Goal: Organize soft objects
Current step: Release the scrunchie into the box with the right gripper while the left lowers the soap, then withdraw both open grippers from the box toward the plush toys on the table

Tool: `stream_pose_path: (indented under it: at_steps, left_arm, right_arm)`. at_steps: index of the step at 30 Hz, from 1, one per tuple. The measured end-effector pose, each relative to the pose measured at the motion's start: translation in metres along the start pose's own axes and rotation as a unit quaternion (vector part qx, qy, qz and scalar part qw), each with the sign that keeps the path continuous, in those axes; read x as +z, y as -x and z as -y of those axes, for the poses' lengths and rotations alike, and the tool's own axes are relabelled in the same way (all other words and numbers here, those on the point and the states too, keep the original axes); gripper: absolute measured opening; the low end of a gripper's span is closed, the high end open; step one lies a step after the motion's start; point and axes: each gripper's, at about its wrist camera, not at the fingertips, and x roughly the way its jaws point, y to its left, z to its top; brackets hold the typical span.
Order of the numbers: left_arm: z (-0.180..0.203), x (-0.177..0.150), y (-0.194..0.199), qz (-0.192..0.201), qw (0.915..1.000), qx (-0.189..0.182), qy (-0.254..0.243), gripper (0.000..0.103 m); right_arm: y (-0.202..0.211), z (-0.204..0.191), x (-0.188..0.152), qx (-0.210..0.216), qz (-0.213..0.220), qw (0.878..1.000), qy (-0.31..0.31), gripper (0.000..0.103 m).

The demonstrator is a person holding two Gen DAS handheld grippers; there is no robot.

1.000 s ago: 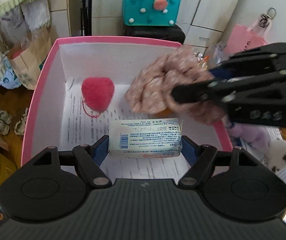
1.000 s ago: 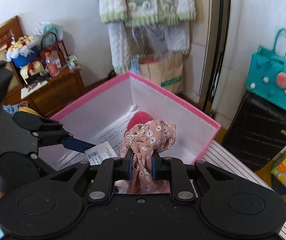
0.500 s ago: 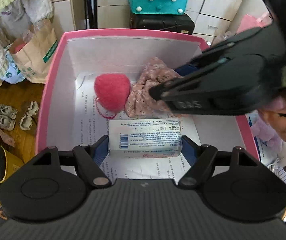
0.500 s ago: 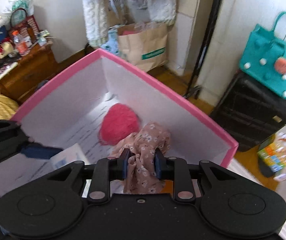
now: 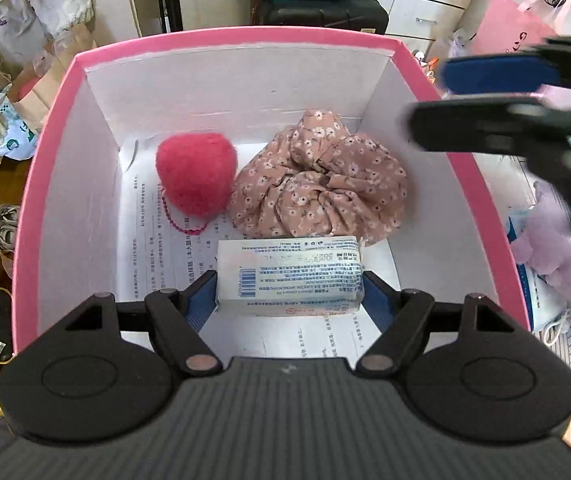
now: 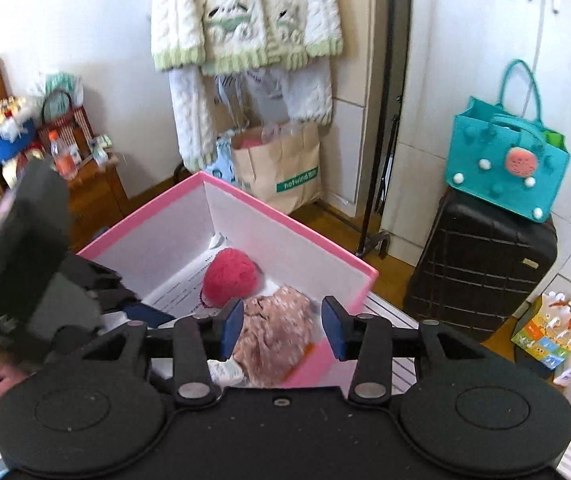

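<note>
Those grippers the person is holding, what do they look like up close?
Both are matte black plastic. The left gripper and right gripper each have two jointed fingers lined with blue pads, silver pivot pins, two round discs, and a ribbed body.

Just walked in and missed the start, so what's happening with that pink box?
A person is sorting soft things into the pink box. The right gripper has just been opening, nothing between its pads; the floral cloth lies in the box beside the red plush heart. The left gripper holds a tissue pack low over the box.
</note>
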Motion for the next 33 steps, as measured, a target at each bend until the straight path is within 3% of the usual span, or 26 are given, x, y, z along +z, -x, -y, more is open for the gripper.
stream_pose_path:
  at_steps: [7,11,20,33]
  left_arm:
    - [0.01,0.011,0.001,0.028,0.9995,0.015,0.003,0.081]
    - [0.014,0.008,0.01,0.022,0.9994,0.028,-0.004,0.085]
    - [0.016,-0.024,0.057,0.039,0.999,0.022,-0.01,0.085]
    - [0.051,-0.077,0.135,0.063,0.9954,0.039,-0.06,0.086]
  right_arm:
    - [0.027,0.003,-0.018,0.008,0.036,0.999,-0.01,0.048]
    - [0.034,0.001,-0.027,0.012,0.038,0.999,-0.009,0.048]
    - [0.054,-0.019,-0.044,0.046,0.035,0.998,-0.008,0.048]
    - [0.116,-0.058,-0.062,0.077,0.06,0.995,0.021,0.048]
